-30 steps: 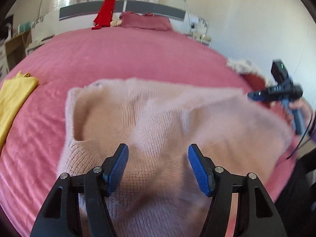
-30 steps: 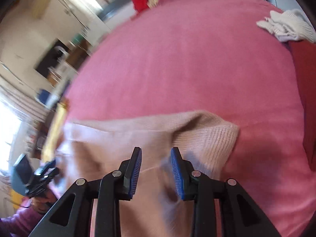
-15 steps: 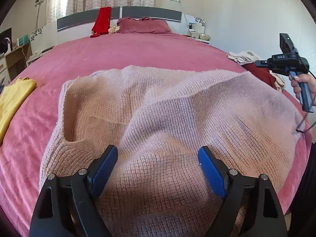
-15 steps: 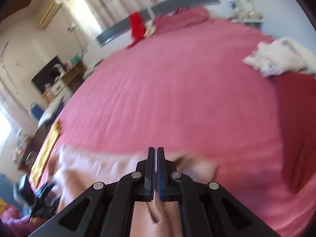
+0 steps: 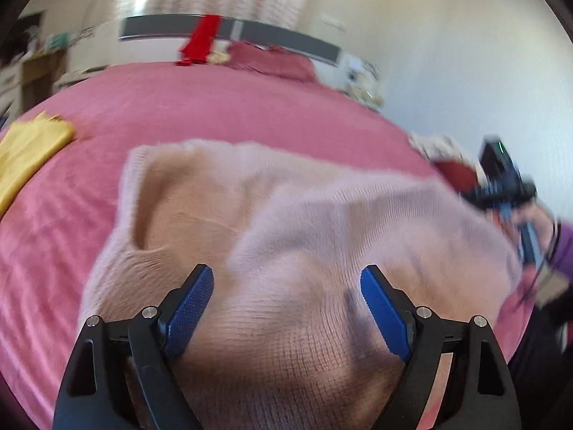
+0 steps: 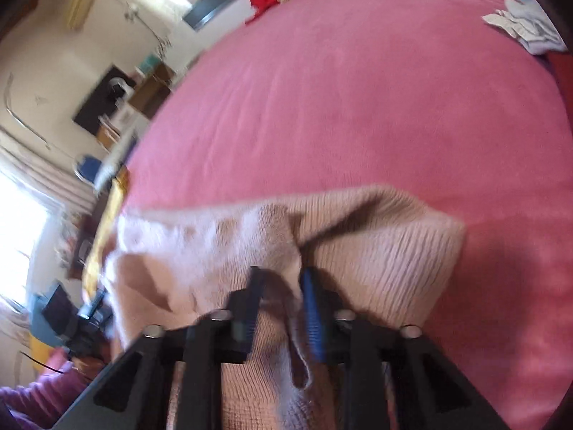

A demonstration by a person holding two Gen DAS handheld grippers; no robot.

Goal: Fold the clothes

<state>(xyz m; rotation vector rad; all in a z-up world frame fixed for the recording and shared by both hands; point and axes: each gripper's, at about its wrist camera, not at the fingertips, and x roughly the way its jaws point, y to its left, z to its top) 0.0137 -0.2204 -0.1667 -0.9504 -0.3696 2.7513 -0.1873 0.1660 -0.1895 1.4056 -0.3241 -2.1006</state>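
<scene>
I am working over the pink bed [image 5: 215,114], which is stretching away ahead of both tongs. The pale pink knit sweater [image 5: 322,222], the piece being folded, is lying spread on it directly under and in front of my left tongs [image 5: 286,301], its open neckline sitting ahead and to their left. A second ago those tongs were standing narrower; now they are gaping wide above the knit with nothing caught between the pads, so I am judging that this side has let go. My right tongs [image 6: 281,297], which were shut on nothing a moment back, are now pinching a raised fold of the sweater just inside its ribbed hem, though blur is softening the contact. That suggests the next fold is being drawn from the right side. A yellow garment [image 5: 32,147] is lying far to the left of my left tongs, well apart from the sweater. No brand, label or lettering is showing clearly enough to read.
</scene>
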